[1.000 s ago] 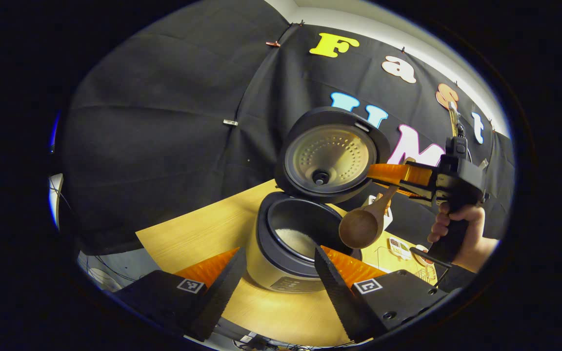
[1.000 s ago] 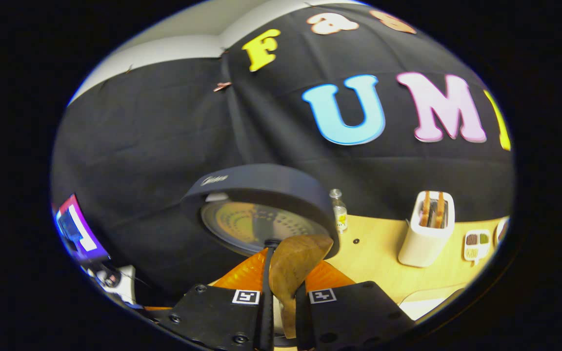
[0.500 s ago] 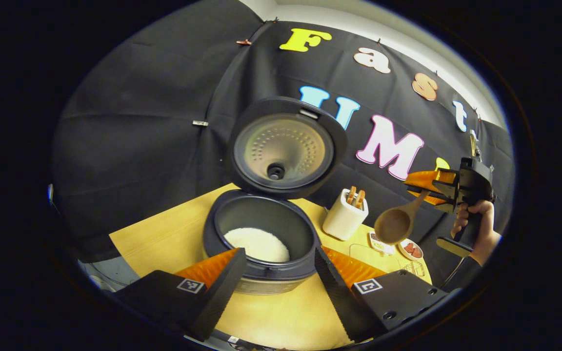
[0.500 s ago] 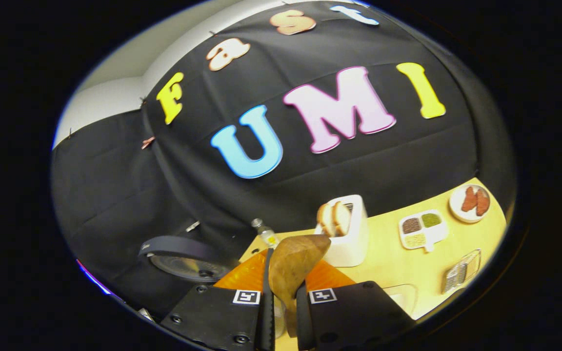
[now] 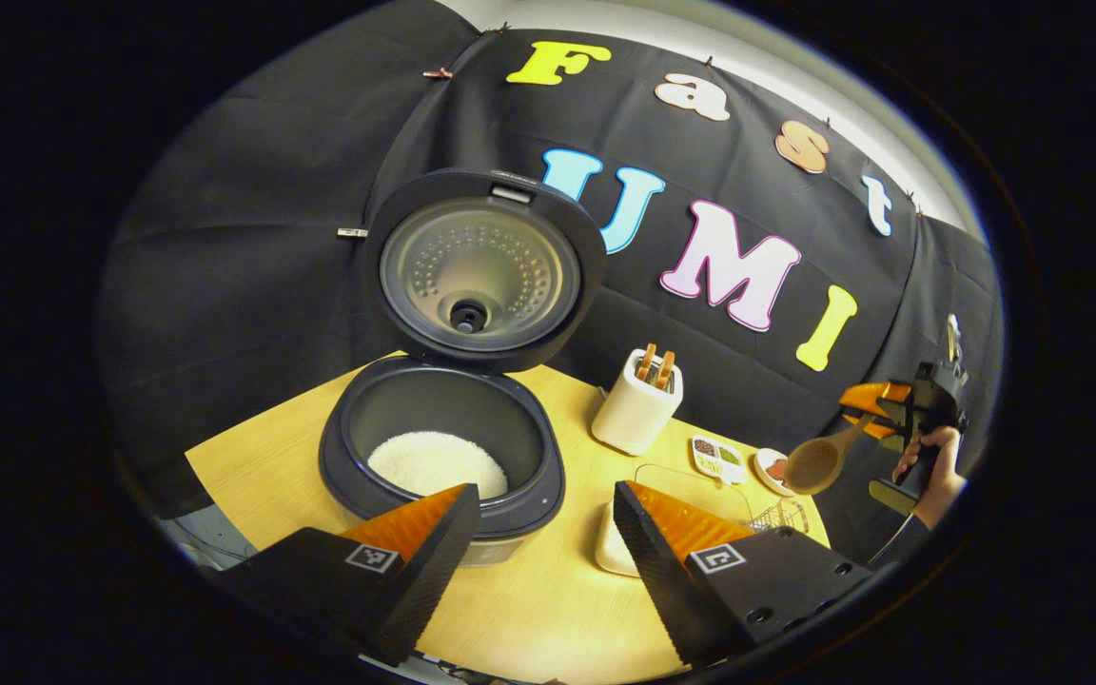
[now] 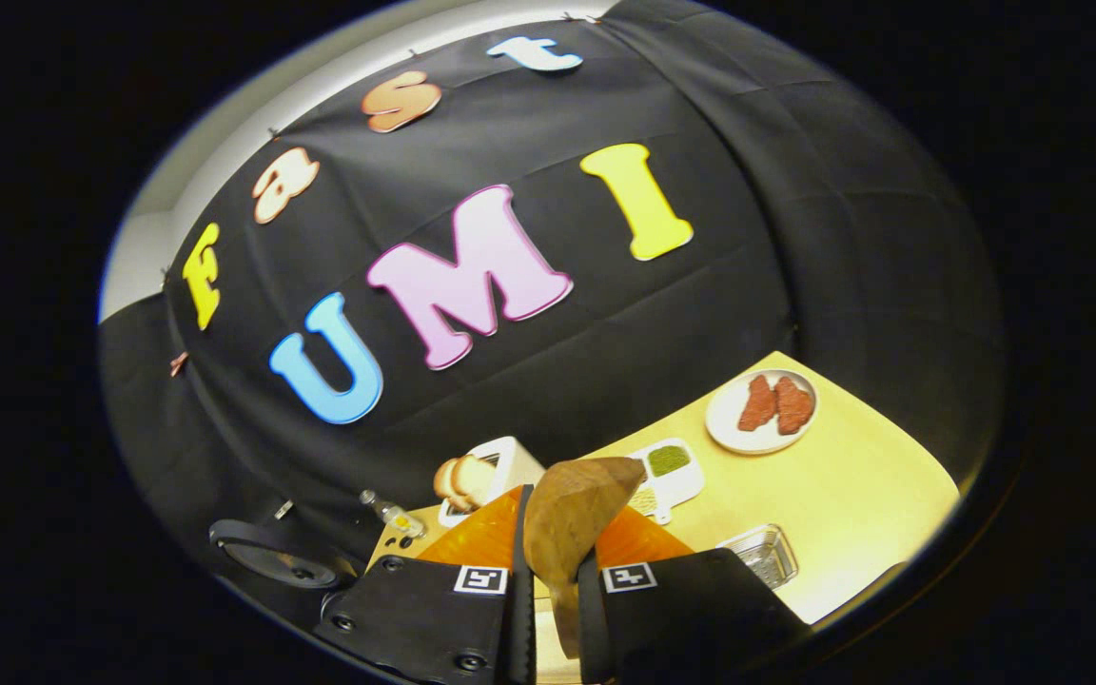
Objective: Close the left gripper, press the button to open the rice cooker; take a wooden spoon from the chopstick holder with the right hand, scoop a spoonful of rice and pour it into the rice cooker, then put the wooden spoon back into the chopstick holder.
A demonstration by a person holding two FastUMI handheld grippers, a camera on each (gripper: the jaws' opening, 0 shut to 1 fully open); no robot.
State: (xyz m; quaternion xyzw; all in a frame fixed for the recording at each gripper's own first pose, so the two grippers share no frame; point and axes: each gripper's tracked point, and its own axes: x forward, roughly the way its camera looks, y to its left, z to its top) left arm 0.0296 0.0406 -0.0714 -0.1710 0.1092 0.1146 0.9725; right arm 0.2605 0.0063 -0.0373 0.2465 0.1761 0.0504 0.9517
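- The dark, round rice cooker (image 5: 441, 457) stands at the left of the pale wooden table (image 5: 548, 609), its lid (image 5: 481, 271) swung fully up and white rice (image 5: 436, 463) lying in the pot, so the button press and the pour look done.
- The left gripper (image 5: 546, 504) hovers just in front of the cooker with its fingers spread wide and nothing between them.
- Next along, the white ceramic chopstick holder (image 5: 637, 412) stands upright near the back edge with wooden utensils poking out; it has bare table around it and looks easy to approach from above.
- Beyond it lie a small divided sauce dish (image 5: 714, 456) and a white plate with red pieces (image 6: 761, 410).
- Far right, the right gripper (image 5: 867, 414) clamps the handle of the brown wooden spoon (image 5: 819, 461), held well clear of the holder; the bowl seems empty, though it is small here.
- What is left, by my reading, is carrying the spoon back to the holder and dropping it in.
- The table's right edge (image 6: 929, 471) falls off close by.
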